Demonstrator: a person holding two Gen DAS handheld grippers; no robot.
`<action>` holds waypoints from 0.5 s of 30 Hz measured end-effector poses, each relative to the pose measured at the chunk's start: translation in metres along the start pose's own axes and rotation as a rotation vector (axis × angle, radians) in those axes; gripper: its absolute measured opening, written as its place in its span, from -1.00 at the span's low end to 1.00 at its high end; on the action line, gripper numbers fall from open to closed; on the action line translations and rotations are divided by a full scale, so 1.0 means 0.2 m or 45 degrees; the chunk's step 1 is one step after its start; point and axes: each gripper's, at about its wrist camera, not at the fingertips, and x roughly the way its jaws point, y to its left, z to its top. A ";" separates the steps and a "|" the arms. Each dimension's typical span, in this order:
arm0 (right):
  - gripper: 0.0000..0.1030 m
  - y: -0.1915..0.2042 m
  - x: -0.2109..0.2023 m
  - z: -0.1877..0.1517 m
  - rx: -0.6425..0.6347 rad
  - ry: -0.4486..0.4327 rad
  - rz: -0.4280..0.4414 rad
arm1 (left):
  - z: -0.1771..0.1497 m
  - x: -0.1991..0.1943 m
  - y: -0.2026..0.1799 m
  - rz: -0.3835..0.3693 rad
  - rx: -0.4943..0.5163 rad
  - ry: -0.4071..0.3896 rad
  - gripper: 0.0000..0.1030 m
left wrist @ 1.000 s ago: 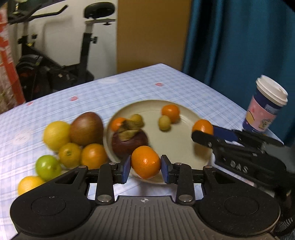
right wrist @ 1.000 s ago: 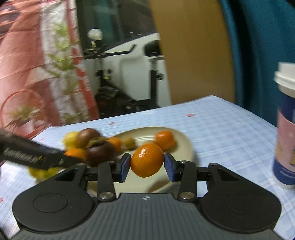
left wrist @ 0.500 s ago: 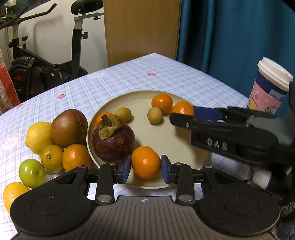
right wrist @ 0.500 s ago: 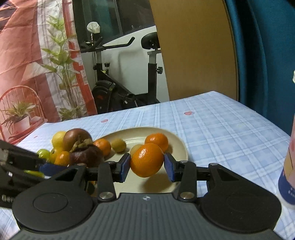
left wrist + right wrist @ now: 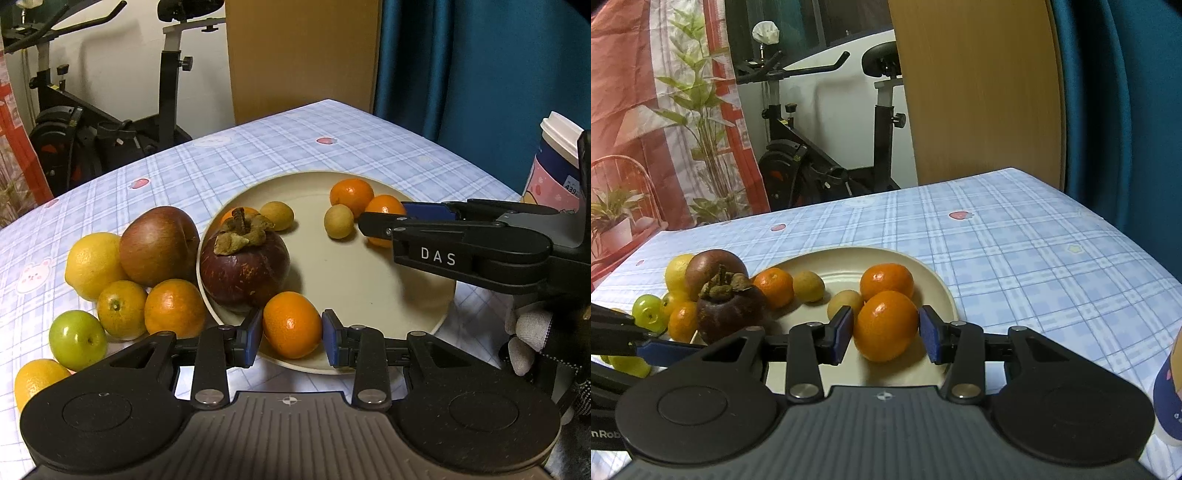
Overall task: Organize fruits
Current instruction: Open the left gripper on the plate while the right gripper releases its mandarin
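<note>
Left gripper (image 5: 291, 334): fingers part-closed, blue pads pressed on both sides of a small orange (image 5: 291, 325). That orange sits at the near rim of the cream plate (image 5: 424, 306), just right of the mangosteen (image 5: 243, 266); contact with the plate can't be judged.

Right gripper (image 5: 885, 334): same narrow opening, clamped on a second orange (image 5: 885, 325) over the near right part of the plate. It touches or overlaps a third orange (image 5: 886, 282) behind it and a small tan fruit (image 5: 845, 303) to the left. In the left wrist view this gripper reaches in from the right, tips at that far-right cluster.

Also on the plate: another tan fruit (image 5: 277, 215) and one orange half-hidden behind the mangosteen.

Off the plate, left side on the checked tablecloth (image 5: 258, 155): brown-red apple (image 5: 159, 245), lemon (image 5: 94, 266), two oranges (image 5: 173, 308), green fruit (image 5: 77, 339), one yellow citrus (image 5: 37, 380) at the near edge.

Paper cup (image 5: 554, 166) stands far right.
</note>
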 end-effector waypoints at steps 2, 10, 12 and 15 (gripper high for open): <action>-0.17 -0.01 0.00 0.00 0.006 0.007 -0.006 | -0.01 -0.01 -0.01 0.005 0.006 -0.004 -0.27; 0.08 -0.02 -0.09 -0.03 0.043 -0.097 -0.010 | -0.02 -0.09 0.02 0.002 -0.059 -0.076 0.12; 0.09 -0.02 -0.12 -0.04 0.055 -0.126 -0.017 | -0.04 -0.13 0.03 0.007 -0.083 -0.107 0.14; 0.09 -0.04 -0.16 -0.05 0.096 -0.137 -0.006 | -0.06 -0.18 0.06 0.020 -0.134 -0.140 0.14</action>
